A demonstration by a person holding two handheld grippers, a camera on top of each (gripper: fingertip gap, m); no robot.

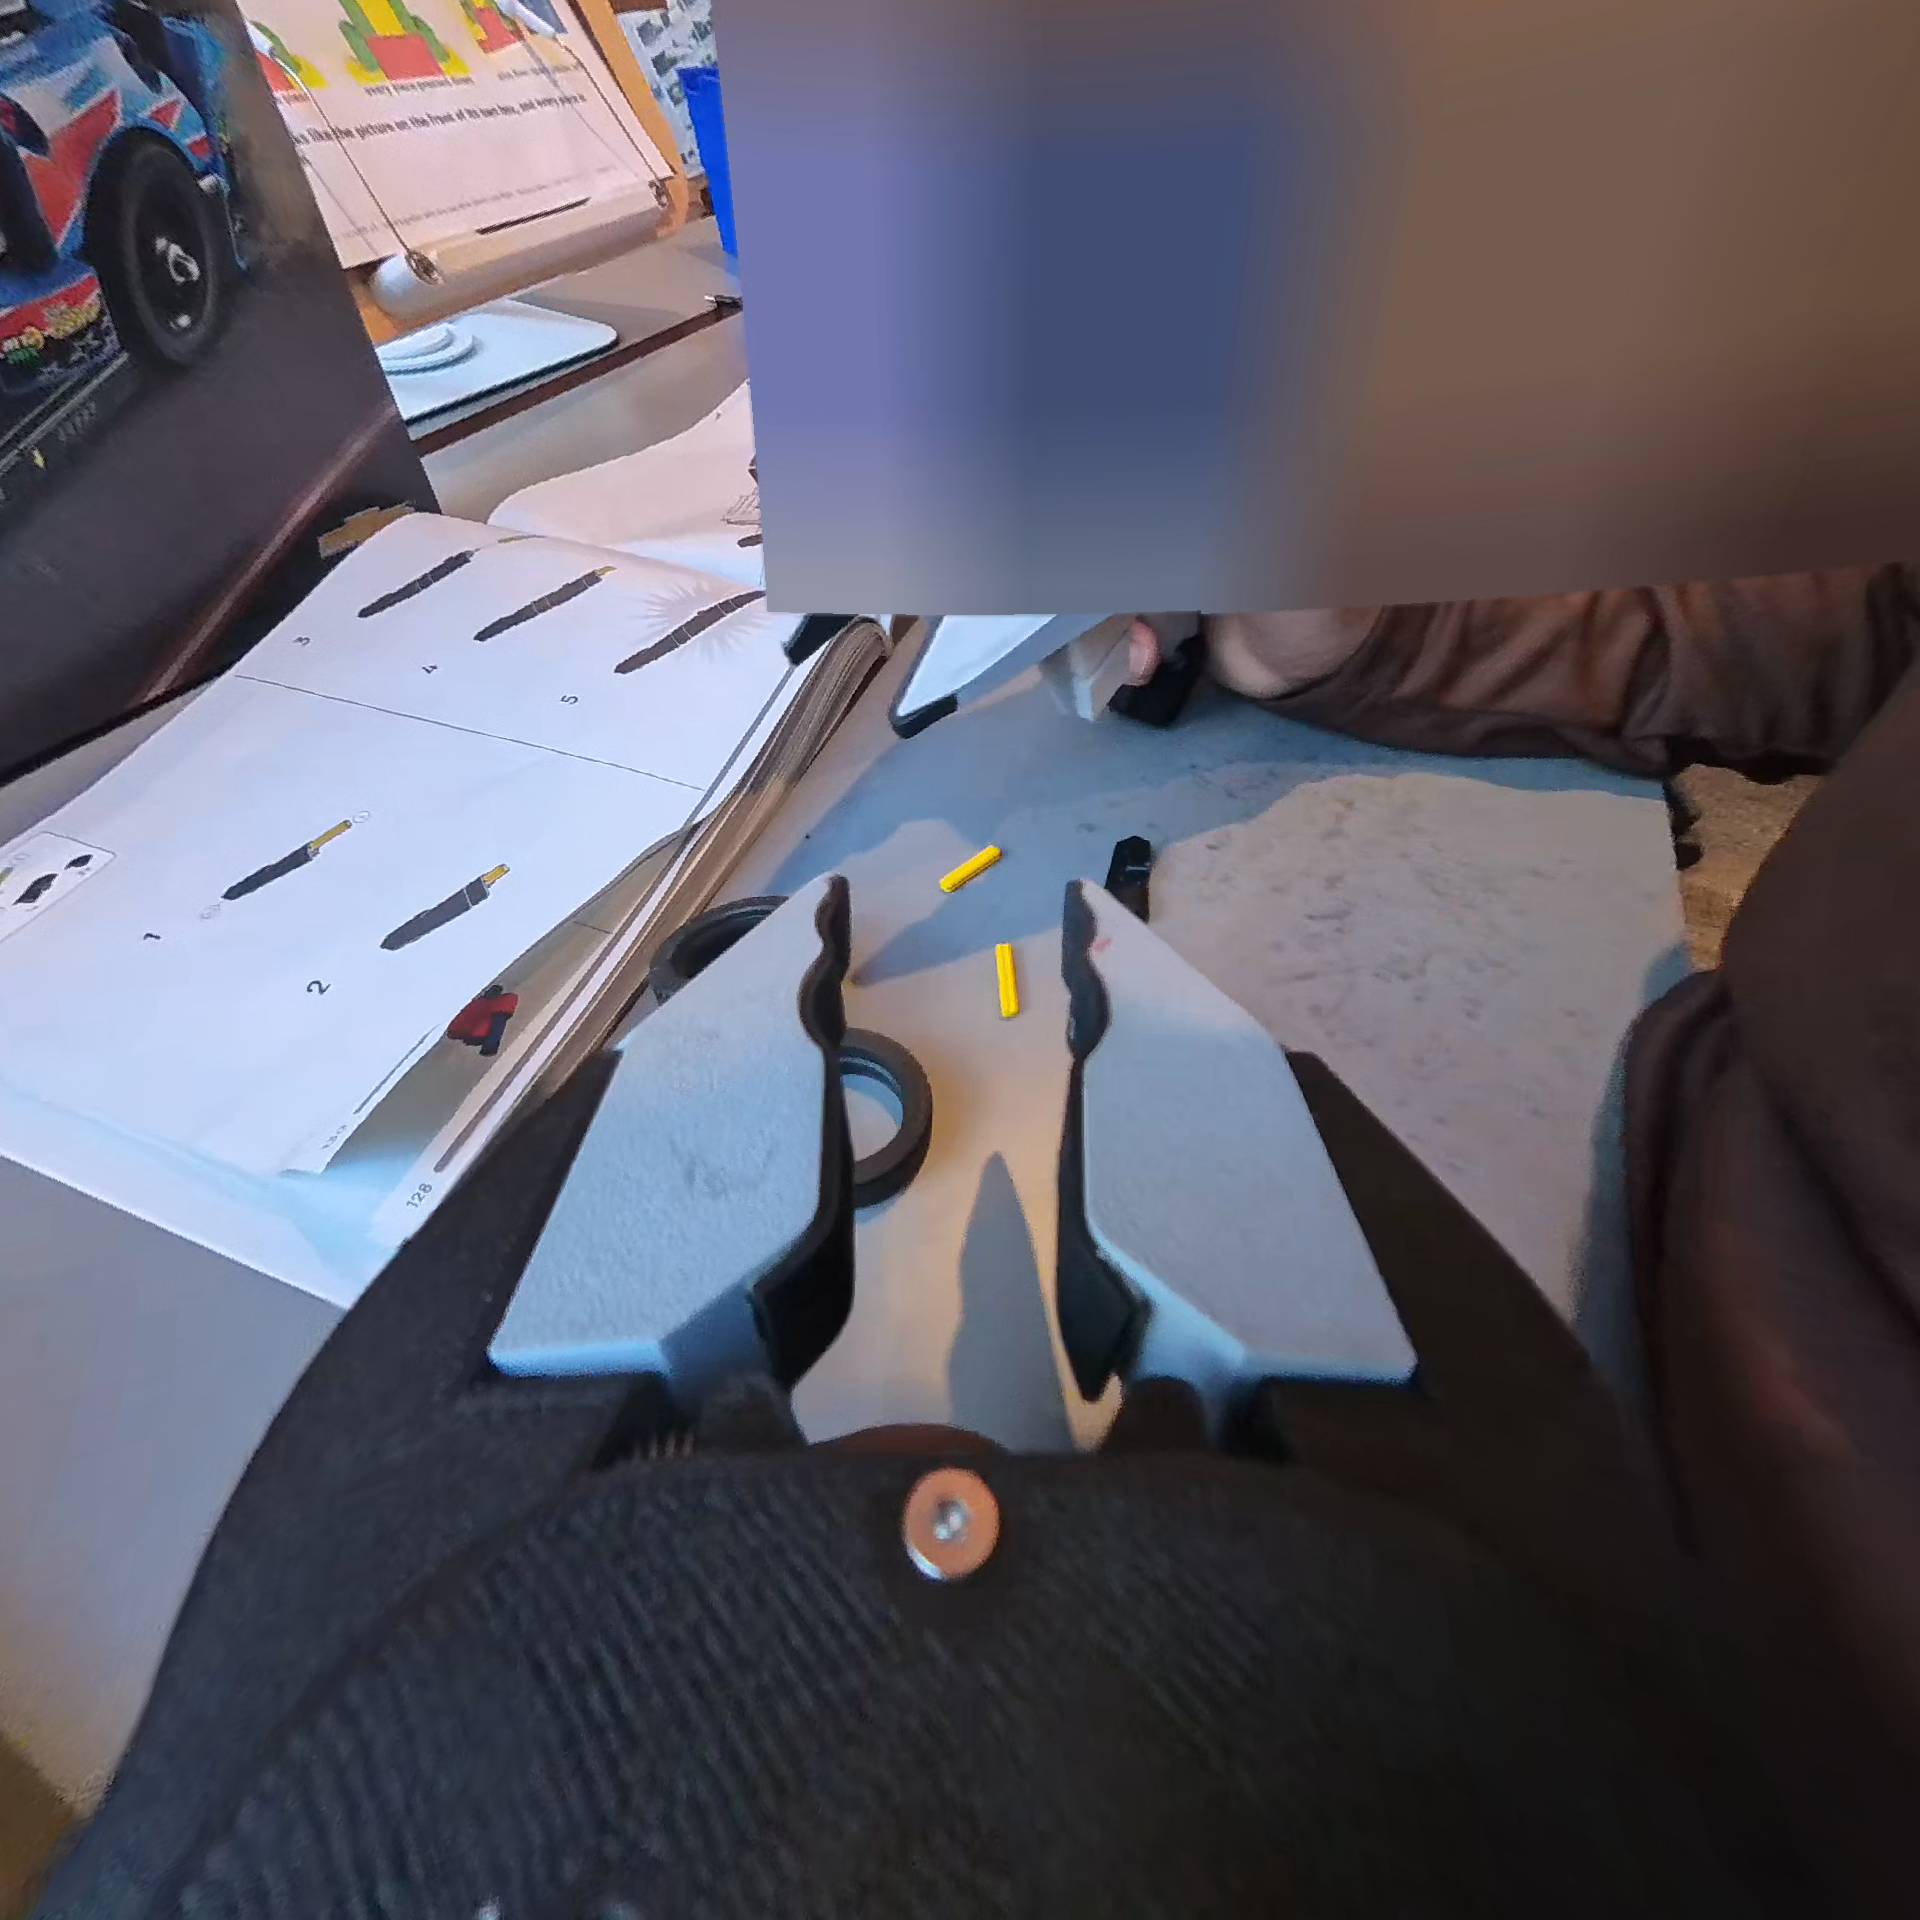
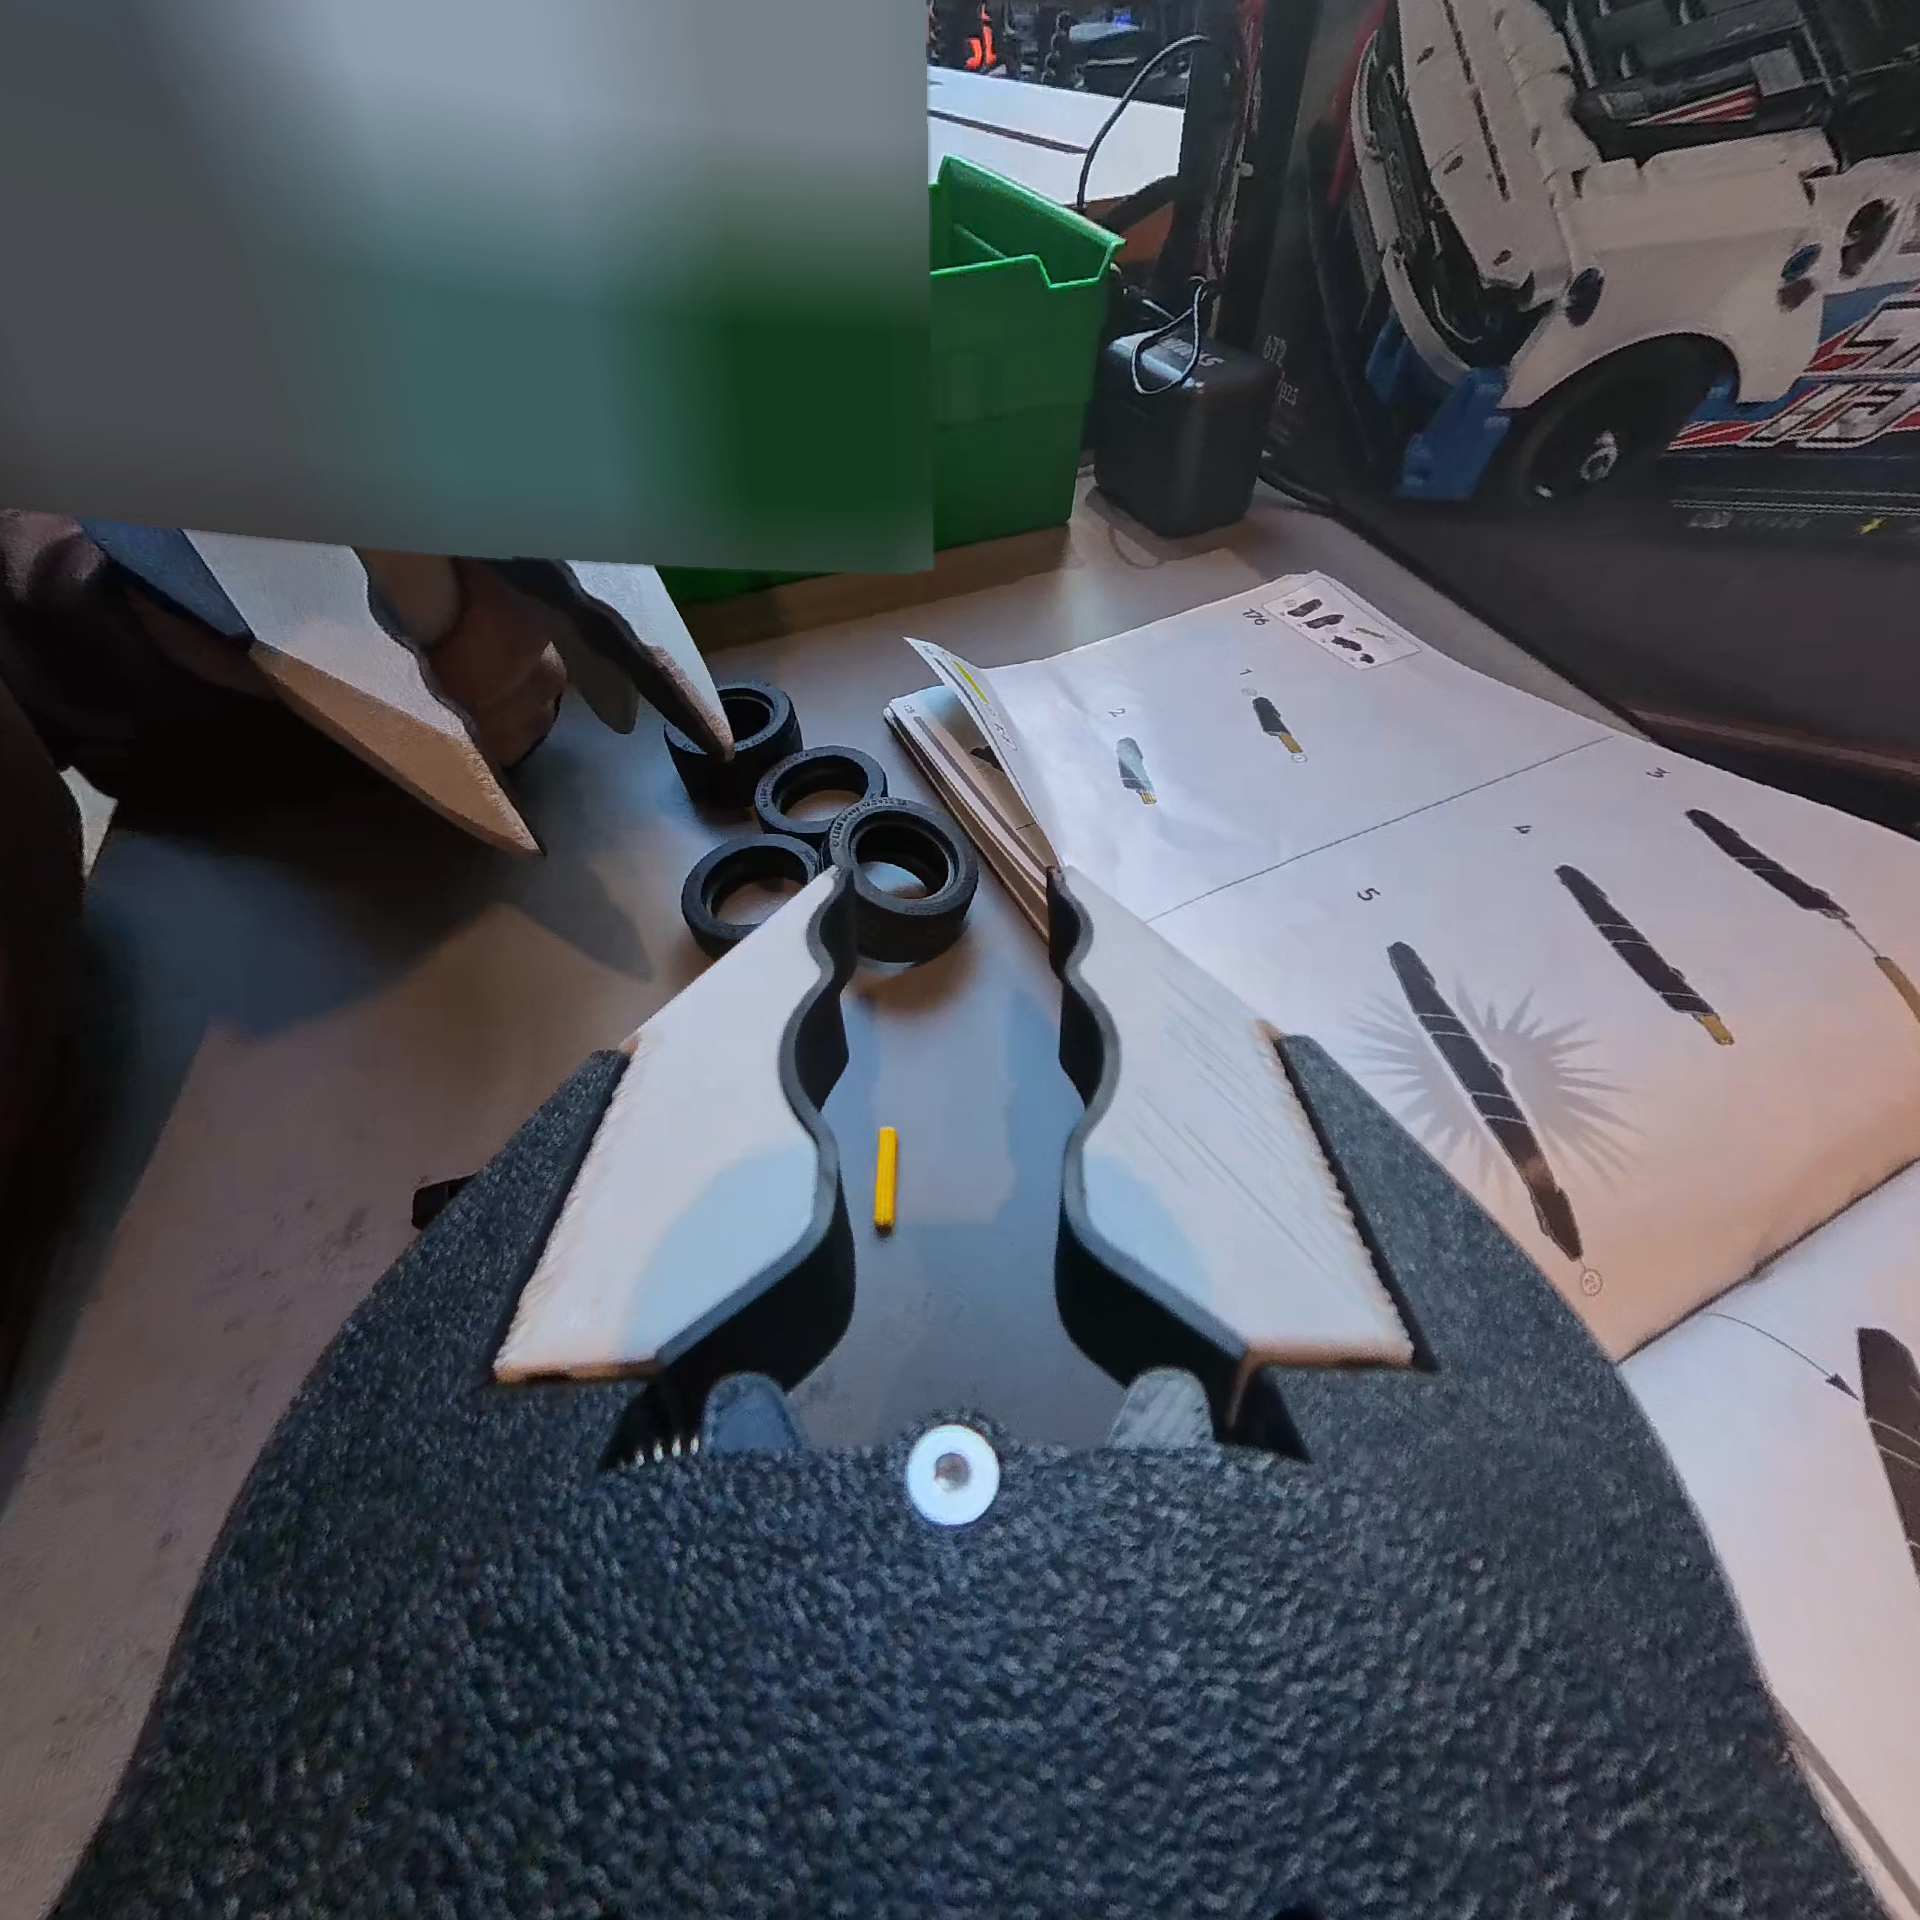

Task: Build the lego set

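Yellow, short and thin, a plastic axle rod (image 2: 884, 1179) lies on the grey table (image 2: 260, 1195) between the spread, empty jaws of the right gripper (image 2: 945, 904), seemingly lined up for a pinch. The left gripper (image 1: 956, 914) is likewise released over two such rods (image 1: 1005, 980). Black rubber tyres (image 2: 821, 795) and the open instruction booklet (image 2: 1455, 831) crowd the far and right edges, with bare table left.

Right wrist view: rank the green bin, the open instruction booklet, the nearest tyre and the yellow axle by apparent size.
1. Instruction booklet
2. Green bin, though it sits farther back and is partly masked, so its rank is unsure
3. Nearest tyre
4. Yellow axle
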